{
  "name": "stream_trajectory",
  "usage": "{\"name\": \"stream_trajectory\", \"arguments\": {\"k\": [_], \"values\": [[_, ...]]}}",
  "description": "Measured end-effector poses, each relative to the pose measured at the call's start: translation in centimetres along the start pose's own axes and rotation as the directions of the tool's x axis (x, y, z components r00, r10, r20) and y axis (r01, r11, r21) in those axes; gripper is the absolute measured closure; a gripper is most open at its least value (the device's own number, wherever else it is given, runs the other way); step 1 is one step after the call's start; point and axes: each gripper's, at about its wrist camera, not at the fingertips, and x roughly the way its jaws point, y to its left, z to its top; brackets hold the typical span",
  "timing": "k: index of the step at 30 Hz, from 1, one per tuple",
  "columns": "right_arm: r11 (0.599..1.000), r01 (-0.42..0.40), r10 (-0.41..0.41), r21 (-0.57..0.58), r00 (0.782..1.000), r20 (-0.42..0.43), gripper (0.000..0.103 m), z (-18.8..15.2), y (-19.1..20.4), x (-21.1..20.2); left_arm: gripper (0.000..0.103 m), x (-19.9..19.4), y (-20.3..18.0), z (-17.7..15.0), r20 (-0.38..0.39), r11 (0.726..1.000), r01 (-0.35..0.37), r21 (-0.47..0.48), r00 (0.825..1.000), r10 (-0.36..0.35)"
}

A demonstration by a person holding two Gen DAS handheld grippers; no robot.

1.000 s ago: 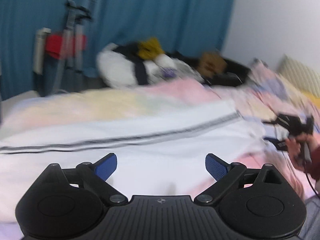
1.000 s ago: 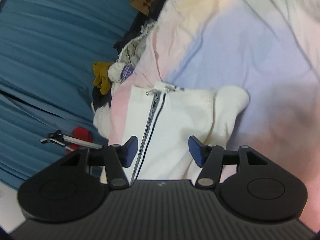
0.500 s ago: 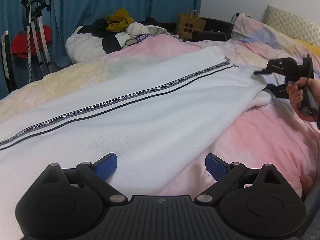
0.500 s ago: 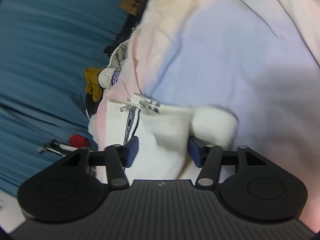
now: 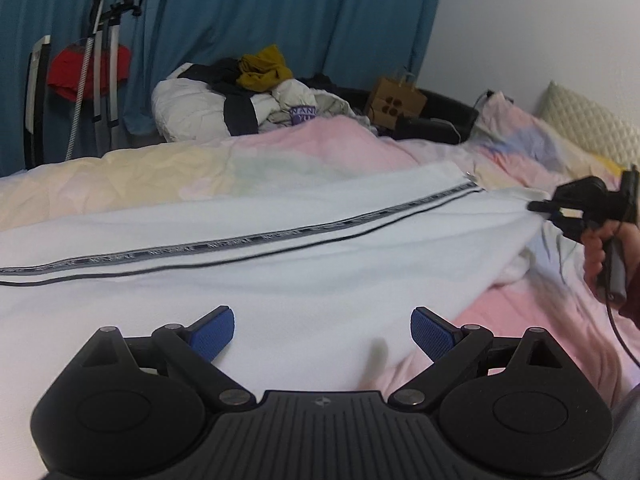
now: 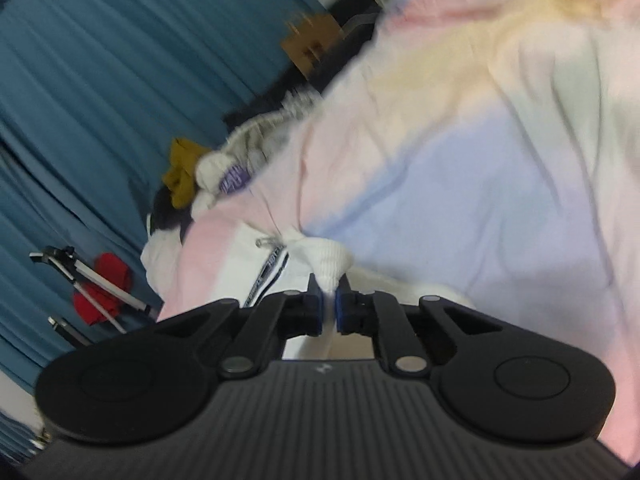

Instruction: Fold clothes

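Observation:
A white garment (image 5: pixel 280 272) with a dark lettered stripe lies spread across the pastel bed cover (image 5: pixel 168 168). My left gripper (image 5: pixel 322 330) is open and empty, hovering just above the garment's near part. My right gripper (image 6: pixel 328 308) is shut on a bunched white corner of the garment (image 6: pixel 330 260). In the left wrist view the right gripper (image 5: pixel 548 210) shows at the far right, in a hand, holding that end of the garment.
A heap of clothes (image 5: pixel 248 92) lies at the far end of the bed before blue curtains. A brown paper bag (image 5: pixel 396 100) and a pillow (image 5: pixel 588 128) are at the back right. A stand with red cloth (image 5: pixel 92 68) is at the left.
My right gripper has closed on the garment's corner, which was loose between open fingers before. The left gripper has stayed open above the garment while its view steadied.

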Motion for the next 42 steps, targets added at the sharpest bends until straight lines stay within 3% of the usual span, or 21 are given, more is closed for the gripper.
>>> {"name": "stream_trajectory", "arguments": {"k": [5,8,10,13,16,19,21,24,28,33,36,39,42], "values": [[0.996,0.087,-0.087,0.033,0.996,-0.002,0.094,-0.2,-1.3,-1.8,0.007,-0.8,0.8,0.0,0.006,1.0,-0.008,-0.03,1.0,0.009],[0.979,0.168,-0.156,0.112,0.982,-0.109,0.094,-0.9,-3.9,-0.3,0.007,-0.8,1.1,-0.1,-0.002,0.999,-0.034,-0.039,0.999,0.034],[0.964,0.182,-0.149,0.193,0.974,-0.173,0.094,-1.3,-5.9,0.7,0.007,-0.7,1.3,-0.1,-0.005,0.998,-0.053,-0.043,0.999,0.053],[0.939,0.136,-0.084,0.315,0.981,-0.173,0.091,-1.3,-7.3,0.3,0.007,-0.8,1.8,-0.1,-0.008,0.994,-0.092,-0.064,0.996,0.091],[0.939,0.136,-0.082,0.317,0.981,-0.178,0.088,-1.5,-7.0,-0.5,0.007,-0.9,2.7,-0.2,-0.019,0.985,-0.13,-0.109,0.991,0.129],[0.931,0.174,-0.11,0.32,0.972,-0.208,0.076,-2.1,-6.8,-1.0,0.007,-1.0,3.7,-0.3,-0.028,0.973,-0.176,-0.15,0.984,0.174],[0.926,0.187,-0.109,0.327,0.964,-0.244,0.054,-2.6,-6.6,-0.9,0.007,-0.9,4.2,-0.2,-0.042,0.963,-0.21,-0.168,0.978,0.206],[0.936,0.169,-0.084,0.309,0.959,-0.272,0.038,-2.8,-6.4,0.0,0.007,-0.9,4.8,-0.2,-0.056,0.953,-0.239,-0.186,0.971,0.232],[0.961,0.127,-0.056,0.247,0.959,-0.277,0.037,-2.8,-6.3,1.9,0.007,-0.9,5.0,-0.1,-0.07,0.947,-0.251,-0.198,0.968,0.242],[0.973,0.016,0.032,0.229,0.978,-0.207,0.036,-2.3,-6.5,4.0,0.007,-0.8,5.2,0.0,-0.079,0.943,-0.255,-0.213,0.967,0.244],[0.967,-0.105,0.137,0.232,0.982,-0.128,0.036,-1.8,-6.1,4.3,0.007,-0.6,5.2,0.1,-0.085,0.941,-0.262,-0.215,0.965,0.249],[0.967,-0.179,0.201,0.179,0.974,-0.11,0.036,-1.6,-4.9,4.7,0.007,-0.3,4.9,0.3,-0.091,0.94,-0.268,-0.211,0.963,0.255],[0.981,-0.111,0.142,0.16,0.97,-0.196,0.04,-2.5,-4.9,6.3,0.007,-0.1,5.0,0.5,-0.094,0.937,-0.268,-0.226,0.963,0.253]]}}
